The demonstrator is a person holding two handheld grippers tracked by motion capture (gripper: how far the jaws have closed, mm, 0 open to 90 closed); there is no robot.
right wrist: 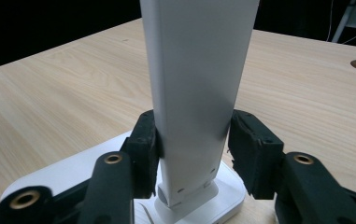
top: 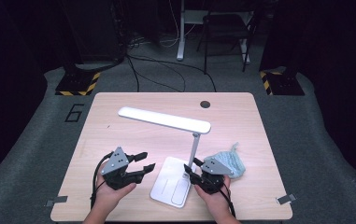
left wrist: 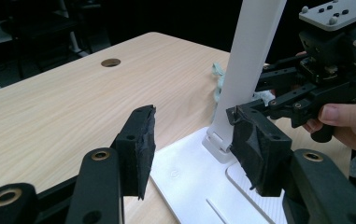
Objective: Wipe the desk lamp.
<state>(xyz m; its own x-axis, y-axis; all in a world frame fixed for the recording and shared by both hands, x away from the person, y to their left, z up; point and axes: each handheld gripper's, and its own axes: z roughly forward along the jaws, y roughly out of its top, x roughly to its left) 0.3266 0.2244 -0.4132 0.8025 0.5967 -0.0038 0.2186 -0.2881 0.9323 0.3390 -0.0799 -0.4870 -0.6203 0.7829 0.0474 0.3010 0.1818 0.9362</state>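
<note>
At frame centre, a light wood table [top: 119, 116] stands on grey carpet [top: 35, 140]; the right gripper [right wrist: 192, 144] apparently clamps the lamp post [right wrist: 196, 84], while the left gripper [left wrist: 192, 144] gapes empty.

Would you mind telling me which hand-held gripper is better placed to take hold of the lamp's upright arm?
The right hand-held gripper: its jaws already flank the lamp's upright arm just above the base, pads at or almost on its sides. The left hand-held gripper sits open beside the base, holding nothing.
</note>
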